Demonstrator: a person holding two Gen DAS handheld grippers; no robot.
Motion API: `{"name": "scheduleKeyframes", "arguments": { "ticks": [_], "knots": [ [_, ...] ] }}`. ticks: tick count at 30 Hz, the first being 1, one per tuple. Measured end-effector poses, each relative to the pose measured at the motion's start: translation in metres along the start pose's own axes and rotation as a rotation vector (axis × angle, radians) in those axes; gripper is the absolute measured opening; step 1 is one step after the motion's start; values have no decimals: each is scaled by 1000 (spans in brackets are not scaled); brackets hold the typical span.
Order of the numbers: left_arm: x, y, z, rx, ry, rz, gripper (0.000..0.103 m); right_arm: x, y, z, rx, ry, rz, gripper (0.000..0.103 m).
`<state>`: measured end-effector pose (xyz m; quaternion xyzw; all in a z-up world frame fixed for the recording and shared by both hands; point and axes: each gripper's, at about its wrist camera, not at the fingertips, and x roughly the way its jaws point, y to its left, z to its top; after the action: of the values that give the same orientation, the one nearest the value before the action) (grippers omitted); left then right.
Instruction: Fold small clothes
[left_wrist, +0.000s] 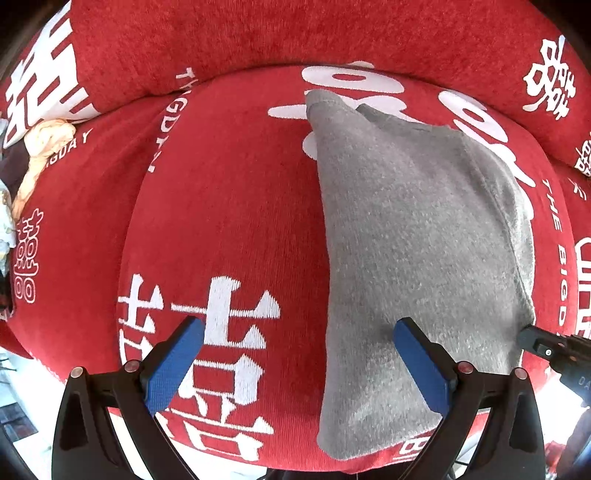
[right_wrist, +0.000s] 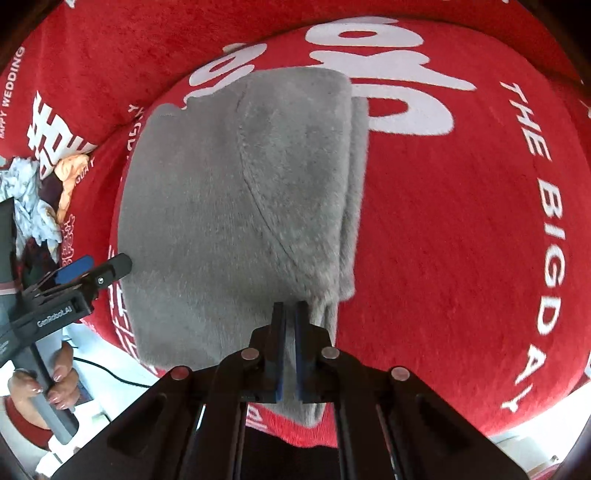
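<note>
Cloth: grey garment (right_wrist: 236, 206), folded in layers, lies flat on a red cover (right_wrist: 461, 229) with white lettering; its stacked edges show along its right side in the right wrist view.
Right gripper (right_wrist: 290, 314): jaws clenched together over the garment's near right corner; whether fabric is pinched between the pads cannot be told.
Left gripper (left_wrist: 299, 332): jaws spread wide, released, holding nothing; it points down over the garment's left edge, one blue pad (left_wrist: 417, 350) above grey fabric, the other above the cover.
Hand (right_wrist: 55, 384): grips the left gripper's handle.
Pile (right_wrist: 40, 192): crumpled clothes at far left, well apart from the garment.
</note>
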<state>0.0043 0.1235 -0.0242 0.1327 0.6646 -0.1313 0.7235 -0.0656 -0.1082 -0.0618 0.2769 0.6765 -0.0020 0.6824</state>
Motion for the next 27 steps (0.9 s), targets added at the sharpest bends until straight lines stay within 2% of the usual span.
{"name": "scheduleKeyframes", "arguments": {
  "ticks": [2, 12, 14, 16, 17, 20, 22, 23, 26, 27],
  "knots": [
    [-4, -1, -2, -1, 0, -5, 103, -5, 0, -3, 11, -1, -1, 7],
    [-29, -2, -8, 4, -11, -22, 103, -28, 5, -12, 43, 2, -32, 9],
    [-33, -2, -10, 0, -10, -21, 103, -31, 9, -13, 50, 2, -34, 21],
    [-37, -2, -12, 1, -9, -24, 103, -33, 14, -14, 50, -4, -39, 57],
    [-39, -2, -13, -1, -8, -25, 103, -33, 16, -13, 49, -8, -41, 62],
    [-42, -1, -16, -12, 2, -29, 103, -37, 25, -16, 43, -19, -53, 64],
    [-44, 0, -18, -23, 15, -34, 103, -40, 31, -17, 41, -22, -70, 78],
    [-45, 1, -20, -28, 19, -36, 103, -41, 34, -18, 41, -29, -77, 81],
    [-47, 0, -23, -30, 23, -24, 103, -45, 40, -19, 35, -65, -112, 83],
    [-47, -1, -24, -26, 25, -16, 103, -47, 42, -19, 33, -74, -117, 88]
  ]
}}
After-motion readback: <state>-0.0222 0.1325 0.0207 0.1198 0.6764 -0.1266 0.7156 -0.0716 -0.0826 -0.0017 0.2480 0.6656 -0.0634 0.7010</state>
